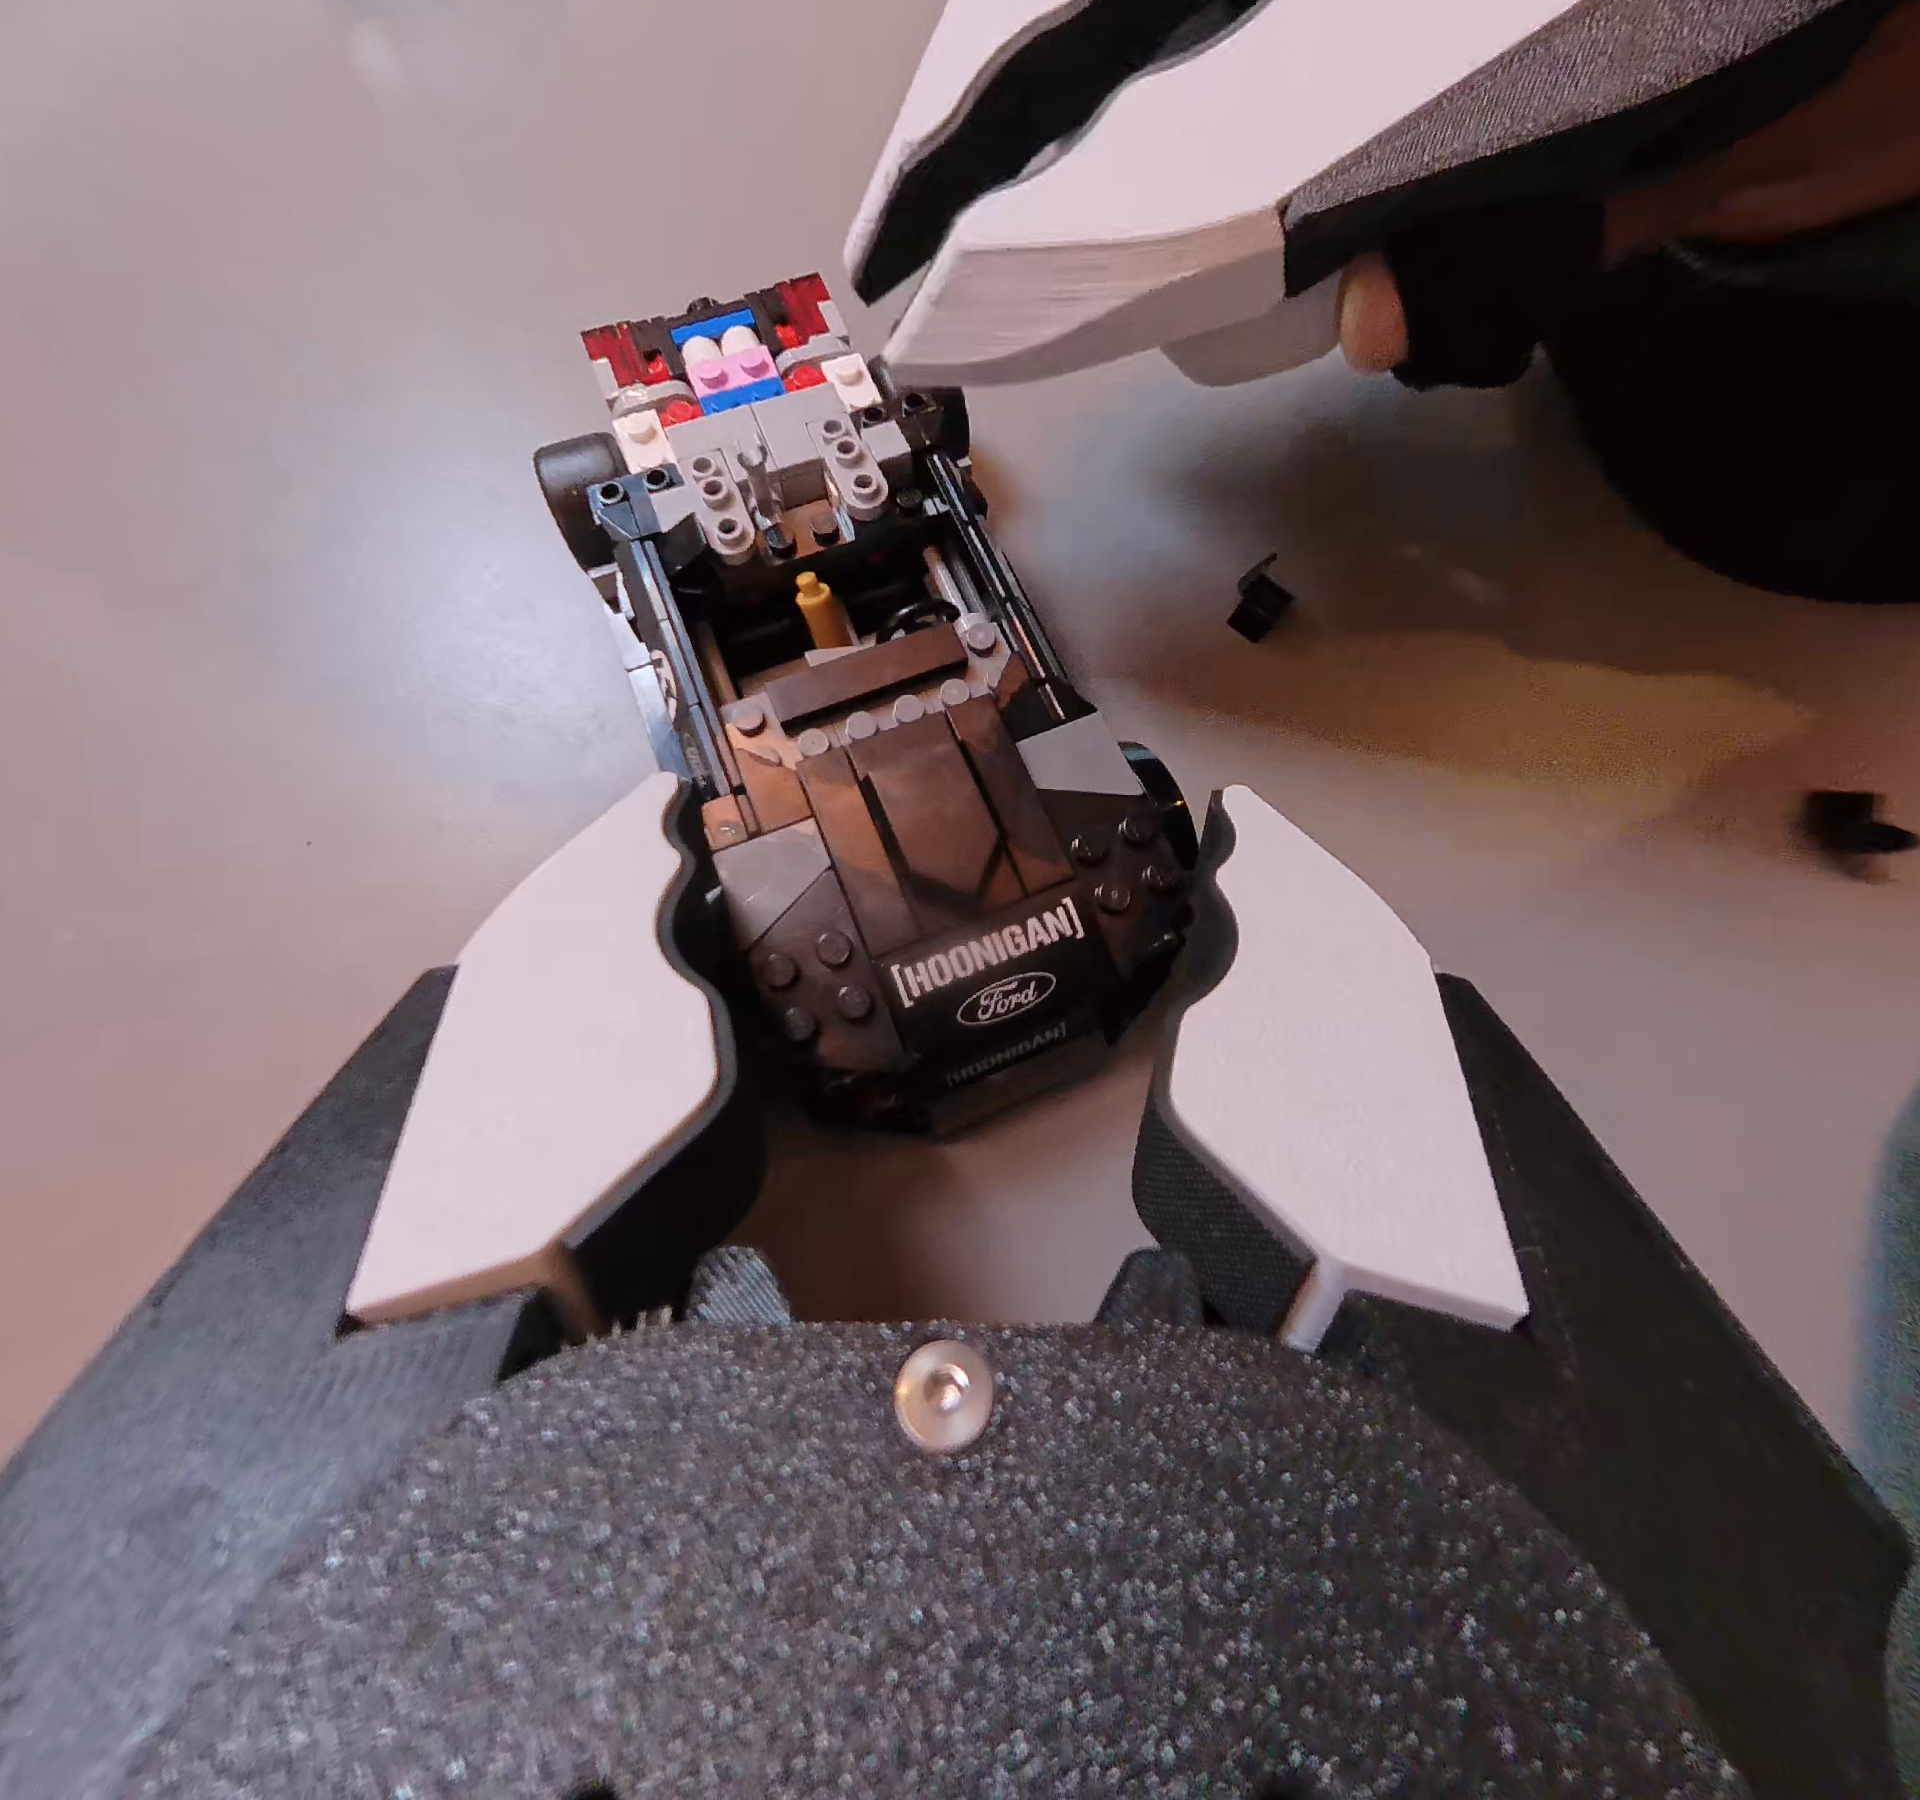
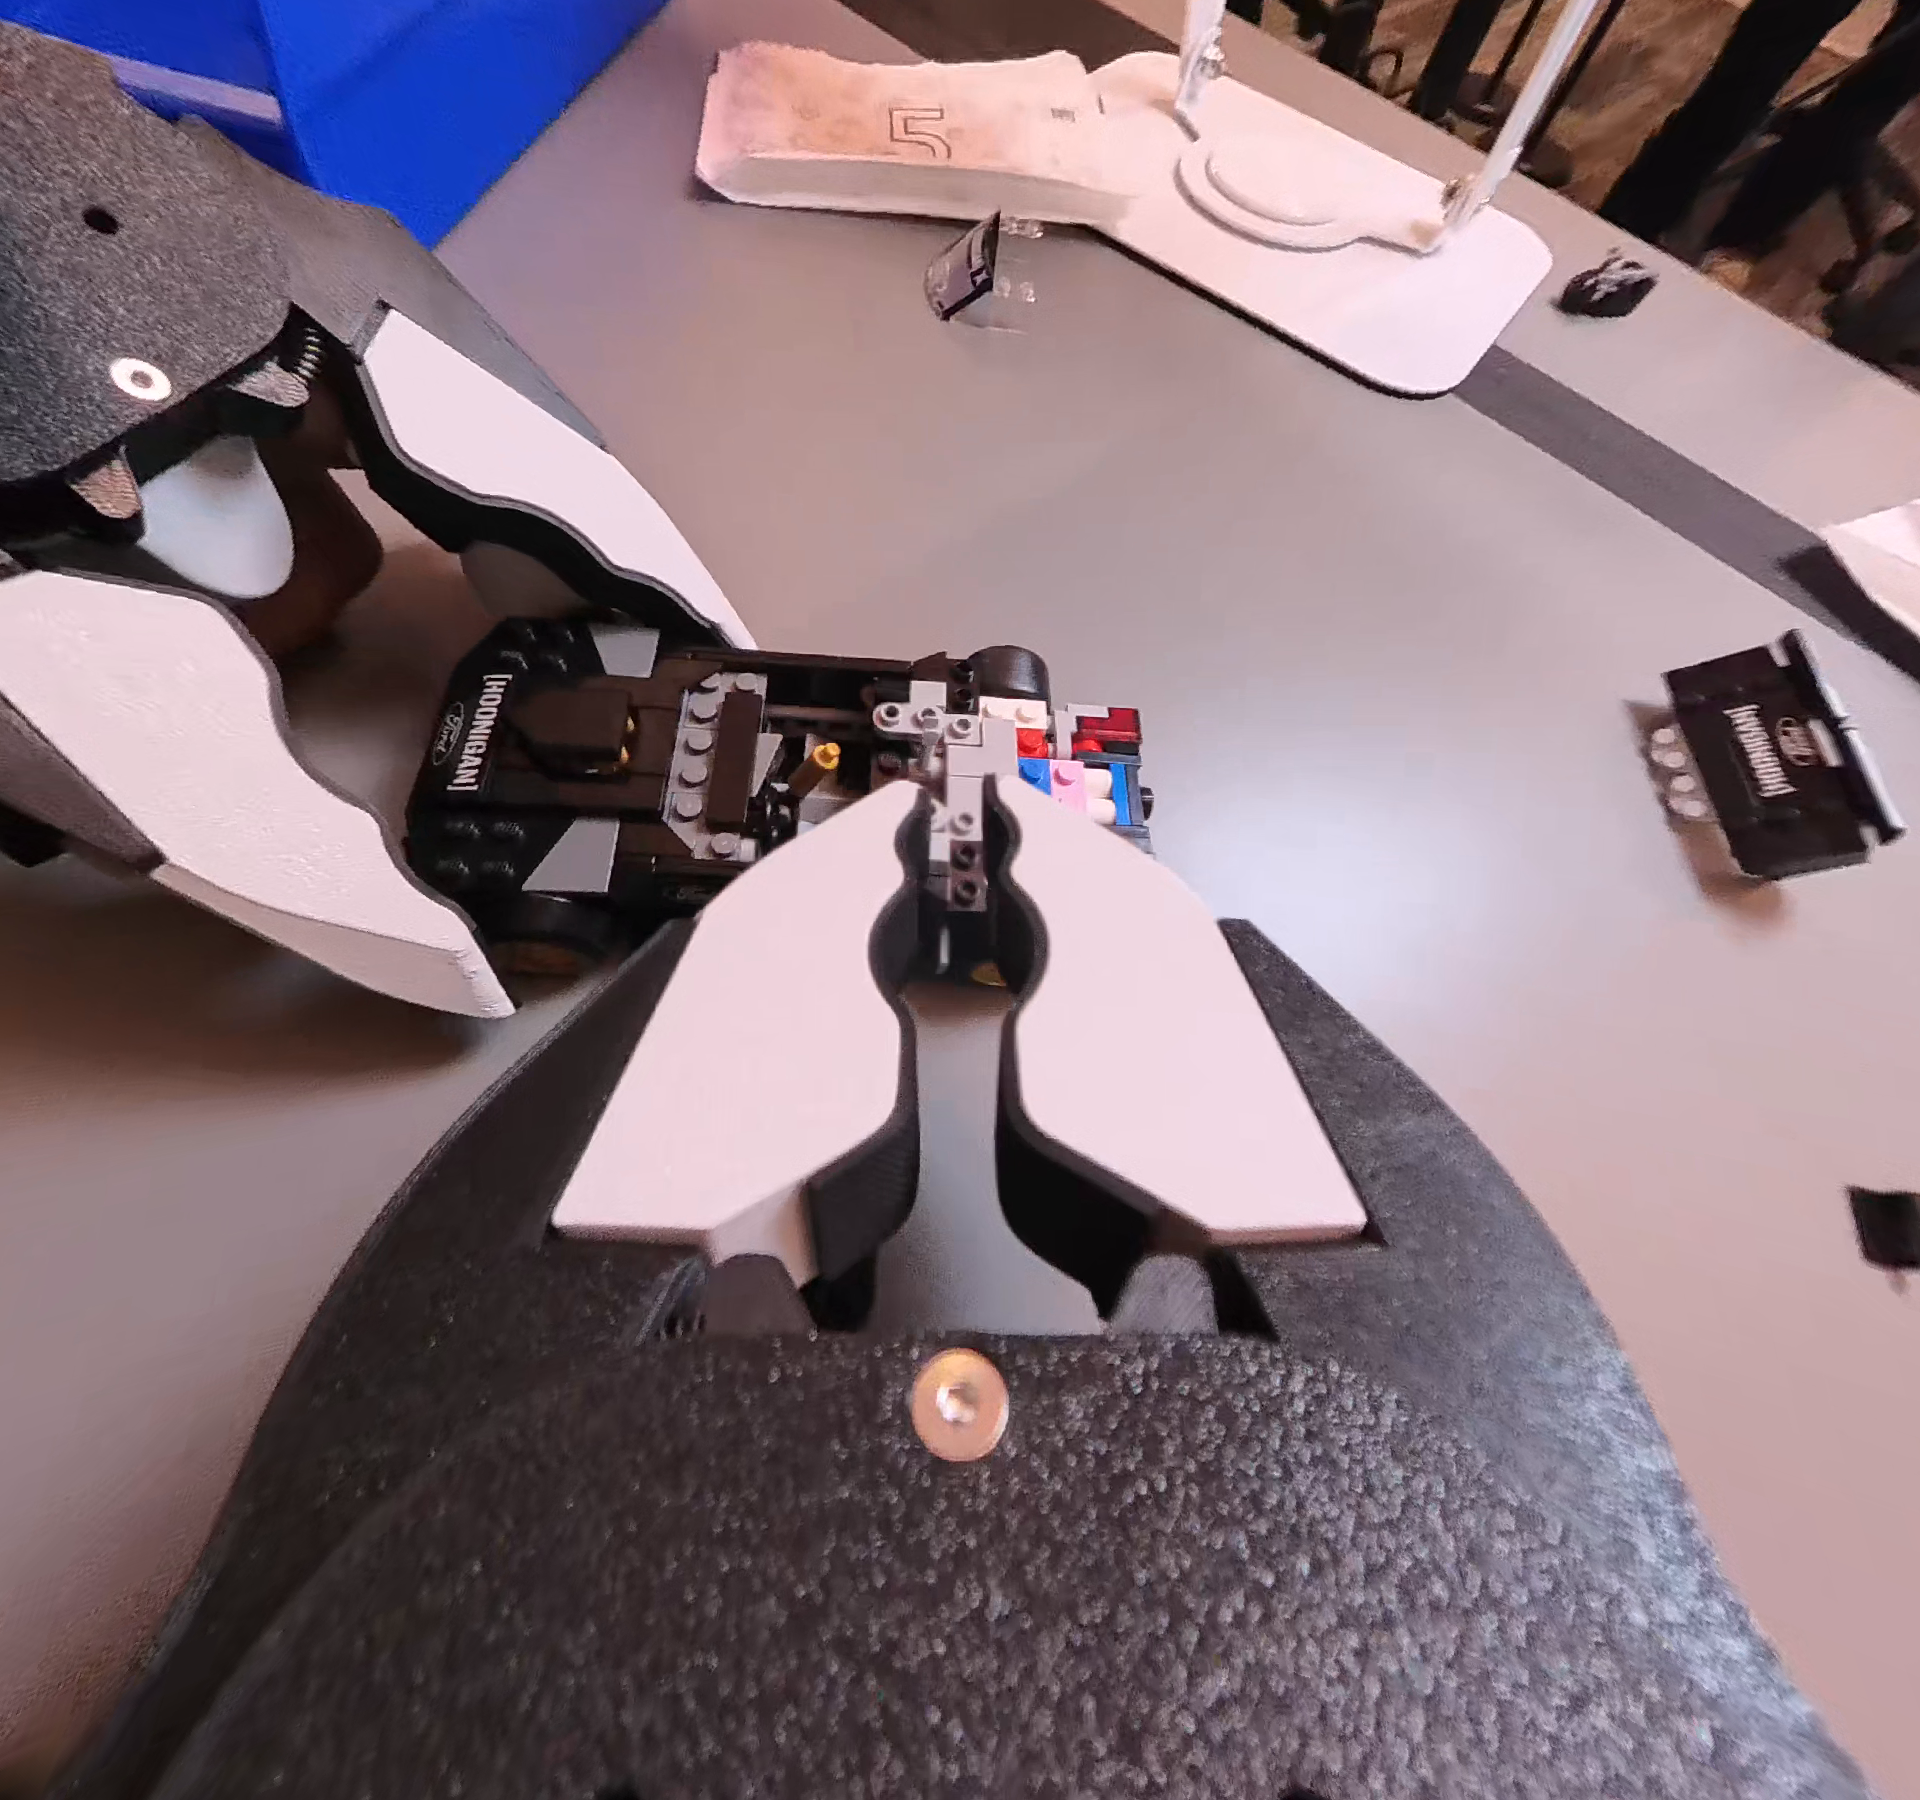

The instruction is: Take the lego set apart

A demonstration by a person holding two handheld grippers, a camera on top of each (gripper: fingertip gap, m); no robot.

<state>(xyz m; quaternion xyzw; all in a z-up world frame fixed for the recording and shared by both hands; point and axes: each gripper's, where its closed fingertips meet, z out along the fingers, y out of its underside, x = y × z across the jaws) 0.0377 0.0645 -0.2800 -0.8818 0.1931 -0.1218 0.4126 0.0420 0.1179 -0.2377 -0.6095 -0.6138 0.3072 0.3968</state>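
The lego car [image 1: 894, 815], black with grey, red, blue and pink bricks at its open rear, stands on the grey table [image 1: 260, 400]. My left gripper [image 1: 945, 815] straddles its hood, a finger against each side. In the right wrist view the car [image 2: 582, 763] lies sideways, with the left gripper [image 2: 608, 810] around its front. My right gripper [image 2: 956, 794] is nearly closed on a grey piece [image 2: 961, 815] at the car's rear side. It also shows in the left wrist view [image 1: 883, 327], its tips at the car's rear right corner.
A detached black panel [image 2: 1766, 774] with grey studs lies to the right, with small black pieces [image 1: 1257, 597] nearby. A windscreen piece [image 2: 966, 270], a white cloth [image 2: 894, 140], a white lamp base [image 2: 1351, 275] and a blue box [image 2: 364, 36] stand farther back. The tips of one gripper are about 7 cm away from the tips of the other. My right tips are roughly 20 cm from the detached black panel [image 2: 1766, 774].
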